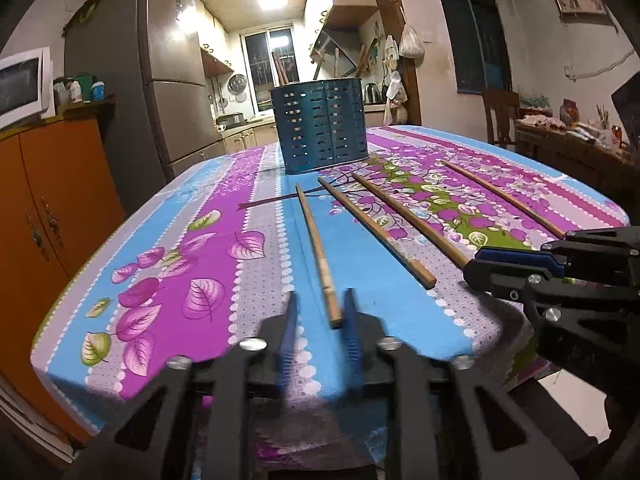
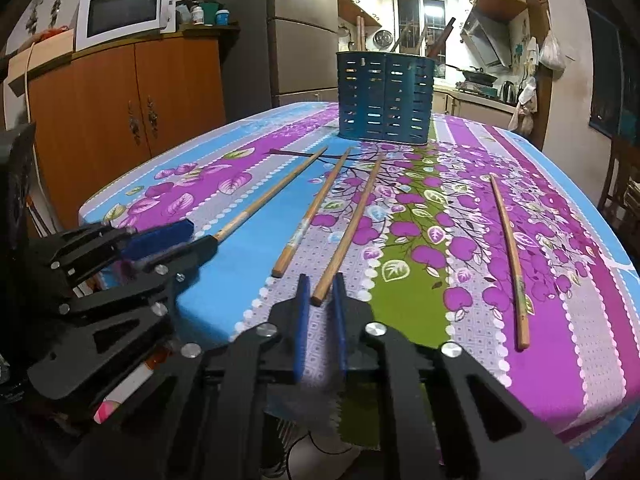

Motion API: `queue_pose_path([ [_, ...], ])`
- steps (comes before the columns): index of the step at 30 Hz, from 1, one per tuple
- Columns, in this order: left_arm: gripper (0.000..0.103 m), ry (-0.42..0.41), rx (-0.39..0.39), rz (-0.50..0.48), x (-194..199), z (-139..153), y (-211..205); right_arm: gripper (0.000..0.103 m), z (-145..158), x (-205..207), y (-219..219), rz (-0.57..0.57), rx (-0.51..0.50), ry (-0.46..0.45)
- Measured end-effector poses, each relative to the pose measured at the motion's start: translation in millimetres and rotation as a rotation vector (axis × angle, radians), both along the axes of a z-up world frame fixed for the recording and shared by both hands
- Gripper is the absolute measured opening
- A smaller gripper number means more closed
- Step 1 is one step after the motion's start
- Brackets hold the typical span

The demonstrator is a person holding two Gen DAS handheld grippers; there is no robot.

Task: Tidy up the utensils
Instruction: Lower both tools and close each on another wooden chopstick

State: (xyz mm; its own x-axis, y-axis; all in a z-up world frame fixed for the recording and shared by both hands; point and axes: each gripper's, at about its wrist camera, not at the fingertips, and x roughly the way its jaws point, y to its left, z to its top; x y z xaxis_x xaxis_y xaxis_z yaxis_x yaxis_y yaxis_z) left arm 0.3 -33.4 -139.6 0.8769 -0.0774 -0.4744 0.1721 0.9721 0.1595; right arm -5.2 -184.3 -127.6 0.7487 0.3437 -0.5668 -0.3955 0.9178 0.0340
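Note:
Several wooden chopsticks lie on the flowered tablecloth in front of a teal slotted utensil holder (image 1: pixel 320 124) (image 2: pixel 385 100). My left gripper (image 1: pixel 320 312) is open, its blue pads either side of the near end of the leftmost chopstick (image 1: pixel 316 248) (image 2: pixel 272 192). My right gripper (image 2: pixel 320 292) is open around the near end of the third chopstick (image 2: pixel 352 228) (image 1: pixel 408 216). A second chopstick (image 2: pixel 312 212) (image 1: pixel 372 228) lies between them. A fourth chopstick (image 2: pixel 508 256) (image 1: pixel 500 196) lies apart at the right.
The table (image 1: pixel 200 216) ends close below both grippers. An orange cabinet (image 2: pixel 120 92) with a microwave (image 2: pixel 124 12) stands at the left, a fridge (image 1: pixel 132 80) behind. A chair (image 1: pixel 500 116) and a cluttered side table are at the right.

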Motion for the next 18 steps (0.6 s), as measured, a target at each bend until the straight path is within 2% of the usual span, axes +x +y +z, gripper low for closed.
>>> queue_pose_path([
  [18,0.009,-0.084,0.053,0.039,-1.8,-9.3,-6.0,0.01,-5.1,-7.9,12.7,-0.105,-0.063,-0.087],
])
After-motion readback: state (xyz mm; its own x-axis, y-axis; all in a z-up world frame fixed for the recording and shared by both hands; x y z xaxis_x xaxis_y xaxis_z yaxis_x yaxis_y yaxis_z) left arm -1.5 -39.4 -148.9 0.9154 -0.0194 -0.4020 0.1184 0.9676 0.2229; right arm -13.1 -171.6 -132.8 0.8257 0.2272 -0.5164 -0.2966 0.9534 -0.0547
